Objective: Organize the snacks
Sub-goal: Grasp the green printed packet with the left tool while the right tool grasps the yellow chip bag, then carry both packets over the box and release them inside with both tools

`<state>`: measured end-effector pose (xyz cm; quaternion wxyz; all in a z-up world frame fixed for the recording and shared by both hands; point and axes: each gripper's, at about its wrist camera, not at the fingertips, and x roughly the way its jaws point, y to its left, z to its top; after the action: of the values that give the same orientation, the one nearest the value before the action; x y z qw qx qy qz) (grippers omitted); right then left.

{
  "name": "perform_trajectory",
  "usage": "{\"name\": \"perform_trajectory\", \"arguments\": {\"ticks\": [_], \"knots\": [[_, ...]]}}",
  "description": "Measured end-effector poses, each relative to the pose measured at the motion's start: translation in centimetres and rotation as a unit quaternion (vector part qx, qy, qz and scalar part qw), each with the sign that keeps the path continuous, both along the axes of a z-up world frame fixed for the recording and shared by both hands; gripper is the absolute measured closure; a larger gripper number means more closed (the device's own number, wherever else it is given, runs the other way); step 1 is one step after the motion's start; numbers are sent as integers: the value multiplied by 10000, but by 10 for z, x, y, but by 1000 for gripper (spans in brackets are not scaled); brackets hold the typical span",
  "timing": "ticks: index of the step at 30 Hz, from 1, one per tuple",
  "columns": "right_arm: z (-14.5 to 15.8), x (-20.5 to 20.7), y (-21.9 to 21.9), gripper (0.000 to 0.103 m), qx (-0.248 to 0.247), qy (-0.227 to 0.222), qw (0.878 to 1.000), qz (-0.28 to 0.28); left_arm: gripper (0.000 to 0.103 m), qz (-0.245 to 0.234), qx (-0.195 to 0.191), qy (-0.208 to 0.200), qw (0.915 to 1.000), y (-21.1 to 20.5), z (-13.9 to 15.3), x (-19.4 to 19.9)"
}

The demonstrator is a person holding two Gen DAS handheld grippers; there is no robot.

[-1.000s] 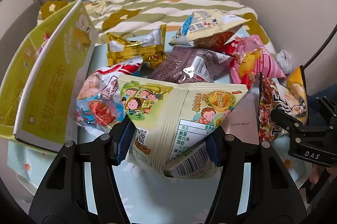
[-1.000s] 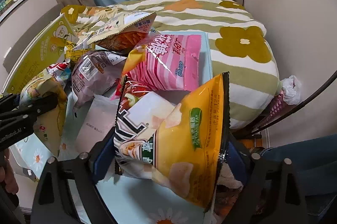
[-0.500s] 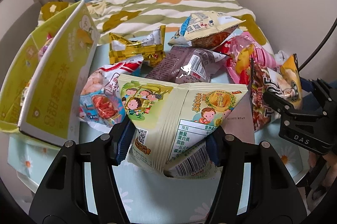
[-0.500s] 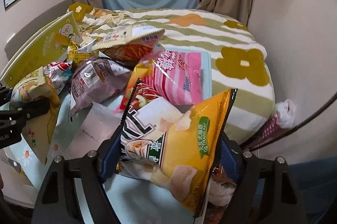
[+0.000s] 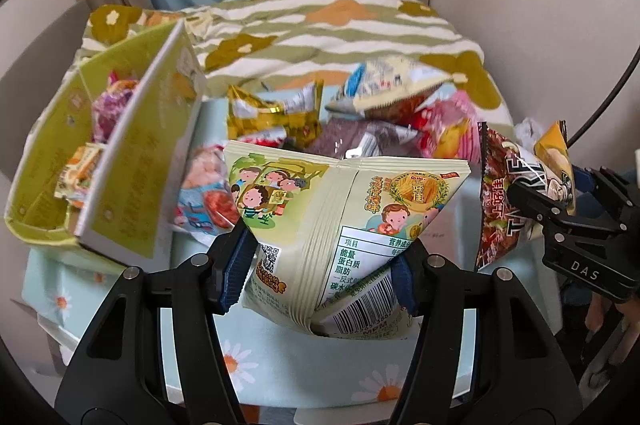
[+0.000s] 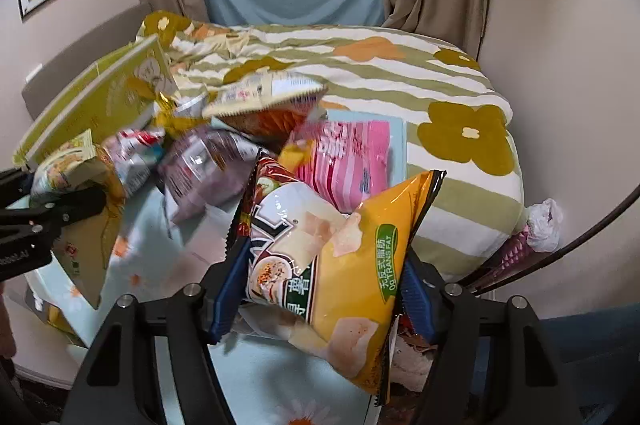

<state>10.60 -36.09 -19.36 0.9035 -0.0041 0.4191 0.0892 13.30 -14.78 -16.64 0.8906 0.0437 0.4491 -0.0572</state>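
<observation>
My left gripper [image 5: 320, 273] is shut on a pale green snack bag [image 5: 332, 209] printed with cartoon children, held upright above the table. My right gripper [image 6: 322, 289] has its jaws closing on a yellow and red chip bag [image 6: 344, 245]; both pads press its sides and the bag is off the cloth. In the left wrist view that chip bag [image 5: 504, 209] hangs at the right in the right gripper [image 5: 556, 185]. In the right wrist view the left gripper [image 6: 60, 209] and its green bag [image 6: 80, 177] sit at the left edge.
An open yellow-green carton [image 5: 132, 161] with several snacks inside stands at the left. A pile lies behind: gold packet [image 5: 276, 113], purple bag [image 5: 352, 141], pink bag [image 6: 348, 153], cream bag [image 5: 392, 85]. The table's daisy cloth [image 5: 280, 365] adjoins a striped quilt [image 6: 380, 73].
Both grippers have risen with their bags, so the pile and carton look lower and farther. The right jaws have narrowed onto the chip bag, squeezing it. The left grip is unchanged.
</observation>
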Motion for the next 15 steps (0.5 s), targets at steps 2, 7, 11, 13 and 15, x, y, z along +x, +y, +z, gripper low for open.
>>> {"name": "perform_trajectory", "arguments": {"ticks": [2, 7, 11, 13, 15], "knots": [[12, -1, 0, 40, 85, -31, 10000, -24, 45, 20, -43, -108, 9999, 5, 13, -2], [52, -1, 13, 40, 331, -227, 9992, 36, 45, 150, -108, -404, 9990, 24, 44, -2], [80, 7, 33, 40, 613, -380, 9972, 179, 45, 376, -176, -636, 9971, 56, 68, -1], [92, 12, 48, 40, 724, -446, 9960, 290, 45, 499, -189, -767, 9956, 78, 80, 0], [104, 17, 68, 40, 807, -518, 9945, 416, 45, 617, -155, -865, 9942, 101, 91, 2]]}}
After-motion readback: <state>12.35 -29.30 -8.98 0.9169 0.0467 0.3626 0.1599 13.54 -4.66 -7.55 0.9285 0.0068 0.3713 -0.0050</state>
